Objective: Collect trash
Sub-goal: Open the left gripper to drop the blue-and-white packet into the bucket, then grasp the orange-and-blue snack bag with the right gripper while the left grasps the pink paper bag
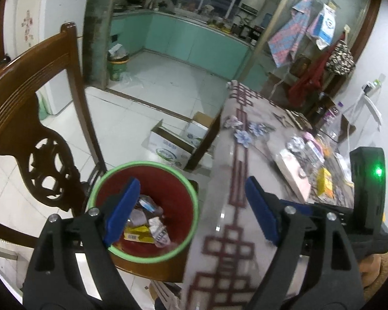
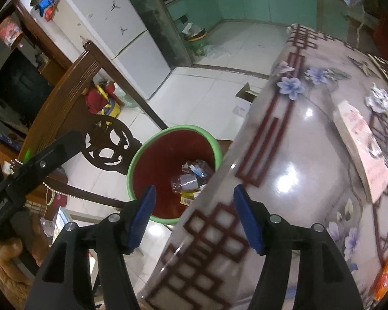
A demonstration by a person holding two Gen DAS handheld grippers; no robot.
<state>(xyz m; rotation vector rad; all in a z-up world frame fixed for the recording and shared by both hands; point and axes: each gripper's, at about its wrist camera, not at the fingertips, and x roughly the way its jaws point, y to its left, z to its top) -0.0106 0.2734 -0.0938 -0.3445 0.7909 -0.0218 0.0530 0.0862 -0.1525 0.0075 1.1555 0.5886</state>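
Left tongs [image 1: 191, 206] & right tongs [image 2: 194, 217] agape, empty — bin [image 1: 142, 165] trash jumbled, table edge blurred

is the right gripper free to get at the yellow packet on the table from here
Probably yes. The right gripper is open and empty, and the yellow packet lies uncovered on the table, though cluttered close around and away from the edge.

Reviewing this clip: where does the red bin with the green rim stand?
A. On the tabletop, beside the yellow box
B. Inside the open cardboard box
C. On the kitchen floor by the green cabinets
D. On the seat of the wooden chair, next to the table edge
D: the red bin rests on the wooden chair seat, against the table edge, already holding wrappers.
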